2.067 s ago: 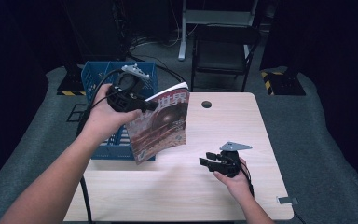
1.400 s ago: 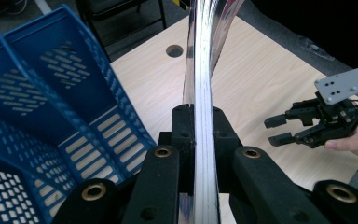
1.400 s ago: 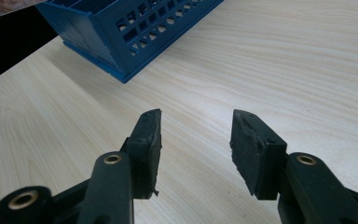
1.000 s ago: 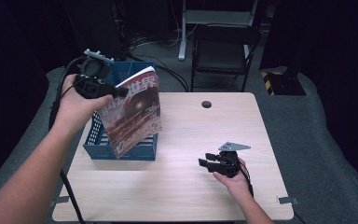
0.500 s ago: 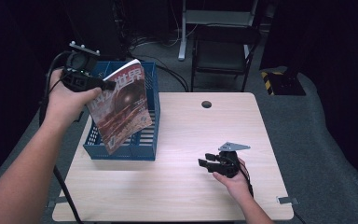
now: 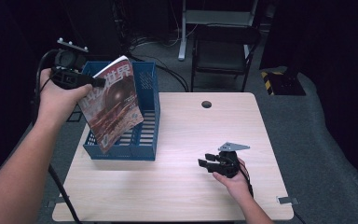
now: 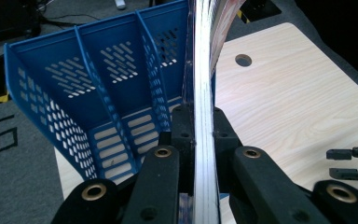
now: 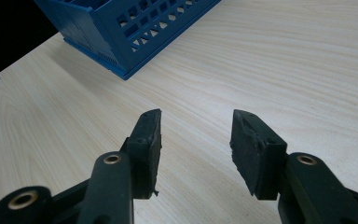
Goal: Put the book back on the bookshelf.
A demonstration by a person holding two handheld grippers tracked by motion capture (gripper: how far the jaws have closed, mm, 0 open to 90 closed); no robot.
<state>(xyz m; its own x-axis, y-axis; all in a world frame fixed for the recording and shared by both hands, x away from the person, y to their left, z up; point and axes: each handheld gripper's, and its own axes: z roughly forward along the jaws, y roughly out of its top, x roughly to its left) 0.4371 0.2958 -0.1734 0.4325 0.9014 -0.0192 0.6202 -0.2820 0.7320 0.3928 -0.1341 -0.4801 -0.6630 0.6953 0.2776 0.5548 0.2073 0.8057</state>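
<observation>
Two characters "世界" on magazine (image 6: 113, 106) clenched in left gripper (image 6: 93, 83) fingers; right gripper (image 6: 204, 163) fingers spread, empty.

Magazine (image 6: 114, 105) above file rack (image 6: 147, 140), rack on table's (image 6: 182, 186) left

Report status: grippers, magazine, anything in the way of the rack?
Left gripper shut on magazine, held tilted over blue rack. Right gripper open, empty, low over table. Rack slots look clear.
</observation>
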